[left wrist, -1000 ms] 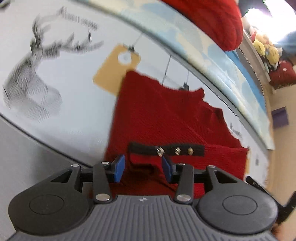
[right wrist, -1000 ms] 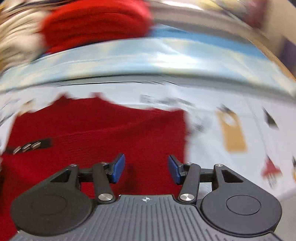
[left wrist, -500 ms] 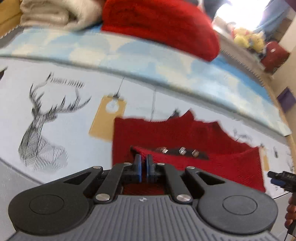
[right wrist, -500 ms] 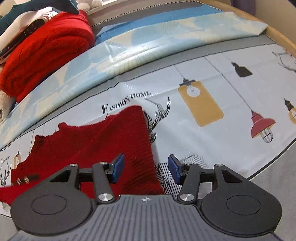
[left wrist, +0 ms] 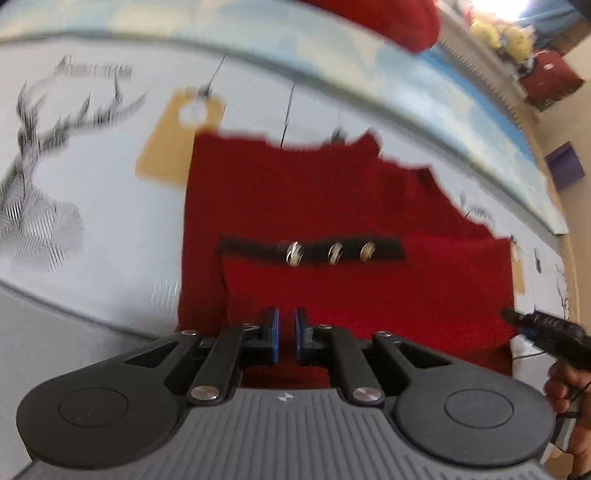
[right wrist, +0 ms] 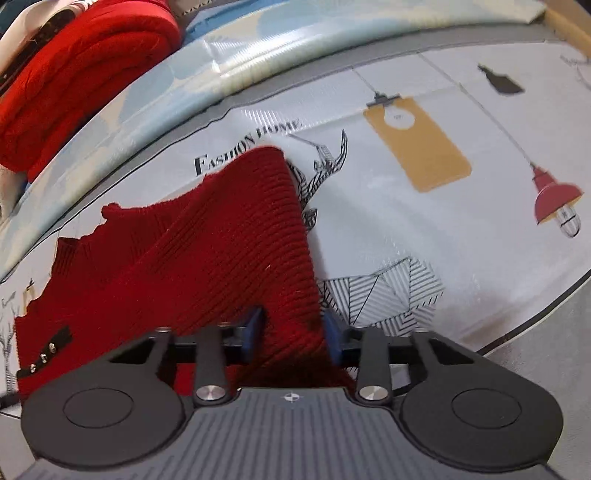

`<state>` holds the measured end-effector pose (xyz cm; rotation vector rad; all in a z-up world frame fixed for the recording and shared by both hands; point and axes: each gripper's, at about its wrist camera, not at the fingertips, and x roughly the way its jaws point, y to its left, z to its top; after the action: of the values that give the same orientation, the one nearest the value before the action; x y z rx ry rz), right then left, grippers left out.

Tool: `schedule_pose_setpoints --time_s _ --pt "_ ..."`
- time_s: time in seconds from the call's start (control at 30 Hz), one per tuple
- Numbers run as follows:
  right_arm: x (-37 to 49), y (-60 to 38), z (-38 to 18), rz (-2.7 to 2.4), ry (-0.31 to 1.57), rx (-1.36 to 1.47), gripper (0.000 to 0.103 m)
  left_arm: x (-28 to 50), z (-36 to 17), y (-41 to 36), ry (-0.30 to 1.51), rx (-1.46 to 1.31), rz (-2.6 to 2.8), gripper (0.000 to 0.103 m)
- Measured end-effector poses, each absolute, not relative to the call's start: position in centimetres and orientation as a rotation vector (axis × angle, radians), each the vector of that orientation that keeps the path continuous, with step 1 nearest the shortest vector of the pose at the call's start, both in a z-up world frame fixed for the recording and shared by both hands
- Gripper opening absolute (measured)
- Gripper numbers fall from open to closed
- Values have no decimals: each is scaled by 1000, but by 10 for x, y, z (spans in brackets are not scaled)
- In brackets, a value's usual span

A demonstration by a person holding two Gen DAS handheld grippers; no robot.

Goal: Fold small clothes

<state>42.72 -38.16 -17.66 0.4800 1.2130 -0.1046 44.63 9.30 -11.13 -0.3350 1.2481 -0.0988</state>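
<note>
A dark red knit sweater (left wrist: 332,192) lies flat on the printed cover, a black tab with three metal buttons (left wrist: 332,253) across its folded front layer. My left gripper (left wrist: 287,332) is at the sweater's near edge, its blue pads almost together with red knit pinched between them. My right gripper (right wrist: 293,332) is at the other near corner; its jaws are closing, and the ribbed red cloth (right wrist: 236,236) bunches up between the pads, which press on it. In the left wrist view the right gripper (left wrist: 546,328) shows at the right edge, held by a hand (left wrist: 565,384).
The cover (right wrist: 424,229) carries prints of a deer, lamps and lettering. Behind it runs a blue and cream cloth strip (right wrist: 295,40), with a stack of folded red knitwear (right wrist: 81,77) at the far left. Plush toys (left wrist: 506,33) and a purple box (left wrist: 565,166) stand beyond.
The left jaws have shut on the sweater's near edge and stayed shut. The right jaws have closed in from wide apart onto the sweater's corner. Both views have rolled and come closer.
</note>
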Motion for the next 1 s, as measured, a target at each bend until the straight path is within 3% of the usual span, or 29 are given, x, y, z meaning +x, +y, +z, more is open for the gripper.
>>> schedule_pose_setpoints --time_s 0.13,0.27,0.37,0.4,0.43,0.47,0.57,0.63,0.77,0.83,1.0 --pt "424 -394 -170 -149 1187 561 15 446 -104 93 1201 -253 -67 8" --pt "423 -386 -170 -140 1184 490 16 444 -98 93 1174 -252 -84 13" --pt "423 -385 -173 -110 1195 483 36 447 -117 97 1243 -259 -75 13" --pt "423 -384 -176 -93 1212 464 54 446 -116 99 1237 -257 -71 13" --pt "422 -383 -179 -90 1220 434 63 445 -113 100 1226 -249 -60 13" --pt "419 -385 -181 -97 1217 414 65 443 -107 100 1198 -228 -55 13" --pt "409 -395 -184 -97 1197 491 64 435 -112 98 1139 -169 -85 24" --pt "402 -399 -181 -89 1181 526 62 426 -124 100 1169 -173 -113 25" --pt "380 -404 -158 -78 1151 580 53 394 -76 98 1055 -121 -108 30" --pt "367 -403 -133 -53 1098 545 51 371 -52 93 989 -56 -119 44" --pt "311 -397 -72 60 961 436 48 302 -10 78 906 -3 -151 51"
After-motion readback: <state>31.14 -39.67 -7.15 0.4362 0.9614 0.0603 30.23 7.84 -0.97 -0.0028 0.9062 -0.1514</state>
